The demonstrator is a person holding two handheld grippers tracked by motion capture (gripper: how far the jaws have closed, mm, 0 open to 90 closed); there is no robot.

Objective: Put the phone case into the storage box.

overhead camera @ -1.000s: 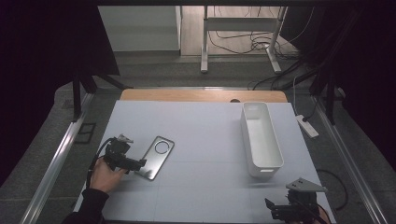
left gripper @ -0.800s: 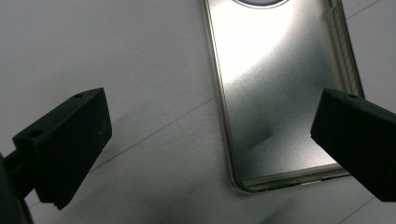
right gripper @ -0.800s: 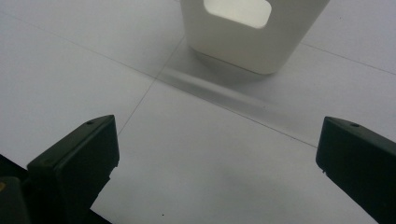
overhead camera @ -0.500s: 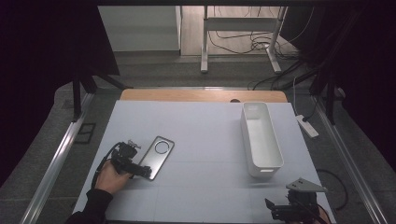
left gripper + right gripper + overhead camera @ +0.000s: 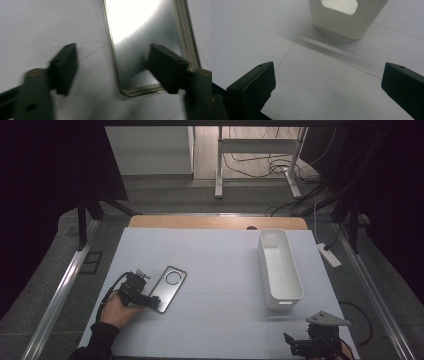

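Phone case [image 5: 169, 287] lying flat at table [image 5: 220, 265] left, left gripper [image 5: 112, 67] closing half-wide jaws astride its near corner, seemingly not yet pinching; lifting remaining; right gripper [image 5: 327, 82] idling wide open, empty.

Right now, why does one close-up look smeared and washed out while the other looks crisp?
In the left gripper view, the hand-held gripper has blurred jaws, which have just been closing, and the metal plate between them throws white glare. In the right gripper view, the white bin and table look sharp, with soft shadow. The high view's edges are dark.
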